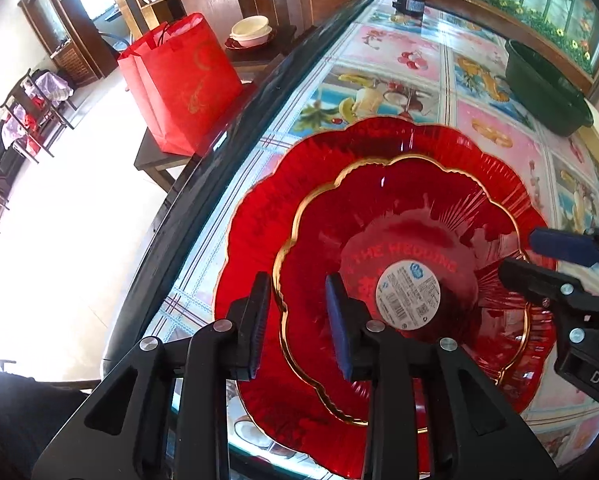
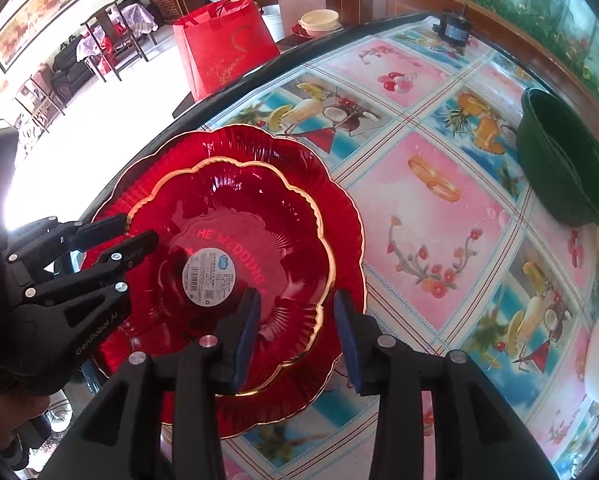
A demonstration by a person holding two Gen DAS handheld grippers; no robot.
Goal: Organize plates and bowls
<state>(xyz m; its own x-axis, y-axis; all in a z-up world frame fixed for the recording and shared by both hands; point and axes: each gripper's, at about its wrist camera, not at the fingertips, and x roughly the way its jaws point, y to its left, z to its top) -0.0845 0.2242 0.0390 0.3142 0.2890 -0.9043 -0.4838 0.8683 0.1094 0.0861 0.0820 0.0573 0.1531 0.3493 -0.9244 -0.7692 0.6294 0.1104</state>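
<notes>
A: Writing? The bowl [image 1: 399,216] reads "THE WEDDING", round barcode sticker [image 1: 408,295] at its centre. "GenRobot.AI" on the left gripper [image 2: 133,230].

B: Where's the bowl?

A: Nested in the plate [image 1: 283,184], by the table [image 2: 439,184] edge.

B: Grippers?

A: Both apart. Left gripper straddles the bowl's rim, not pinching; right gripper [image 2: 295,330] likewise opposite.

B: Around?

A: Green basin [image 2: 567,160] far side, red bag [image 1: 183,84] off the table, cream bowls [image 1: 251,30] behind.

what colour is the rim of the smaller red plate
Gold, along the scalloped rim of the smaller red plate; clearest in the right wrist view.
</notes>
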